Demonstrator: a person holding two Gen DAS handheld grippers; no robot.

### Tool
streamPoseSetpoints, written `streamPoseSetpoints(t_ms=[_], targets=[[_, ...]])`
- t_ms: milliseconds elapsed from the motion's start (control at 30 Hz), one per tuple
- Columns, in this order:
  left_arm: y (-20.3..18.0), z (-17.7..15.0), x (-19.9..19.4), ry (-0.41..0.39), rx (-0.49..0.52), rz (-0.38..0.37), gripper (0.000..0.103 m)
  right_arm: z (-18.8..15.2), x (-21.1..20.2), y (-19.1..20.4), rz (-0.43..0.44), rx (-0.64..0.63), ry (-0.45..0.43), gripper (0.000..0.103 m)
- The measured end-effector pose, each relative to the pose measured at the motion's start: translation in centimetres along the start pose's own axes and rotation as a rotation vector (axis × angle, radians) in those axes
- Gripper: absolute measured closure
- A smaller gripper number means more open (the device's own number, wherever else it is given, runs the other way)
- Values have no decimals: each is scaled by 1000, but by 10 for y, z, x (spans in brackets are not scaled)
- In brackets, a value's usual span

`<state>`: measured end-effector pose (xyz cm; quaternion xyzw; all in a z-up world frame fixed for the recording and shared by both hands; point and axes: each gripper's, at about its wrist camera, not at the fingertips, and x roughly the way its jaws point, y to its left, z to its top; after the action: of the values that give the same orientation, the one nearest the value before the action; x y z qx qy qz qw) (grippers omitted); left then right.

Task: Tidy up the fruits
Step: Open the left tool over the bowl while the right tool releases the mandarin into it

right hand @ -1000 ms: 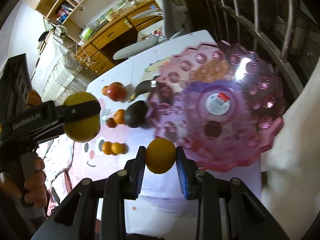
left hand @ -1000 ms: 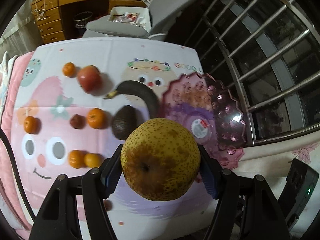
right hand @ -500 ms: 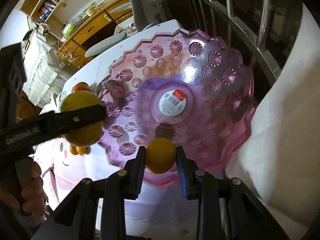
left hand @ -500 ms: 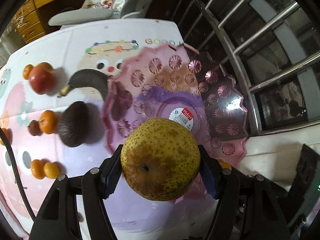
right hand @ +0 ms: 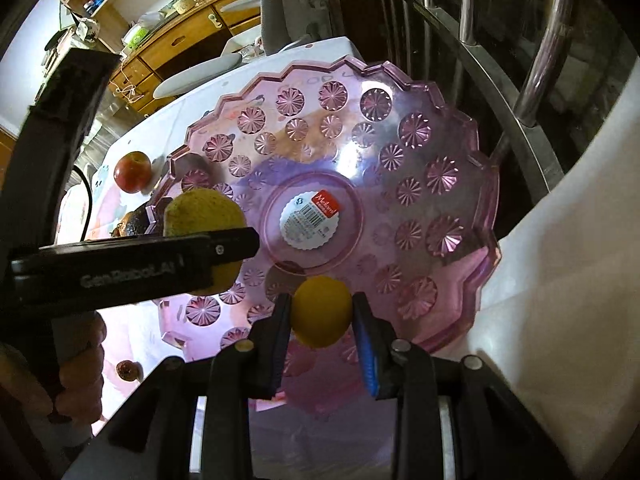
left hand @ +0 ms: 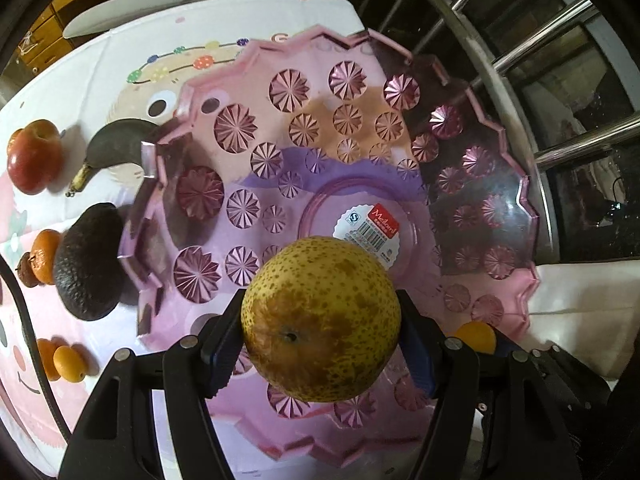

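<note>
The left gripper [left hand: 322, 334] clamps a large round speckled yellow-brown pear [left hand: 320, 318] between its two blue-padded fingers [left hand: 222, 350], both pads pressing on the sides of the fruit. The pear hangs above the near half of a translucent pink plastic bowl with a scalloped rim and embossed rosettes [left hand: 256, 160], which stands on a white tablecloth printed with cartoon faces [left hand: 100, 76]. A white and red barcode label [left hand: 370, 232] sits at the centre of the bowl floor, just beyond the pear in the left wrist view. The right gripper [right hand: 322, 320] pinches a small round orange-yellow citrus fruit [right hand: 322, 310] between its pads, the jaws drawn close together on it; this fruit is likewise held over the near edge of the bowl. In the right wrist view the left gripper enters from the left side, its black finger crossing in front of the pear, and a person's hand [right hand: 76, 376] grips its handle. The bowl interior holds no fruit at rest. On the cloth to the left of the bowl lie a red apple [left hand: 34, 156], a dark overripe banana [left hand: 116, 146] whose curved end lies against the bowl rim, a dark green avocado [left hand: 88, 268] just beside the rim, an orange mandarin [left hand: 44, 254] touching the avocado, and two small orange kumquats [left hand: 62, 360] side by side near the lower left. A metal window grille [left hand: 540, 80] runs behind the bowl on the right.
</note>
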<state>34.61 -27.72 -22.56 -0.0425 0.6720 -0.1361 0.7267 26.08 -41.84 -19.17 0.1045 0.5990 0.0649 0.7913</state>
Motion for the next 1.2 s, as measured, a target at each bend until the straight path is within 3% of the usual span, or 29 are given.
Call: streamPoseSetpoints(t_ms=[167,233,333,367,433,500,767,1200], targets=[[-2,3,8,4,15,2,34,-1,1,-3,-11,2,9,72],[-4,4,5,-13,18,-25,26,-1,2,-2,-8,7,13,72],[-8,4,-8,-66,37,-9,14,-1,2,-2,-9,14,19,71],[-8,3,-11,-78,44,-7,14,-2,2,-2,-9,17,19,71],[-7,2,-17,-91,42,-8,14,-2,1,-1,-4,22,11,57],[-2,1,-22,-94,25,-13,14,-4,-1,1,-4,23,1,52],[25,-12,-52,-135,-51,-41,14,-8,-8,14,0,31,-10,51],[86,-64,-102,-209,-122,-55,14,-20,-21,53,35,50,-53,51]])
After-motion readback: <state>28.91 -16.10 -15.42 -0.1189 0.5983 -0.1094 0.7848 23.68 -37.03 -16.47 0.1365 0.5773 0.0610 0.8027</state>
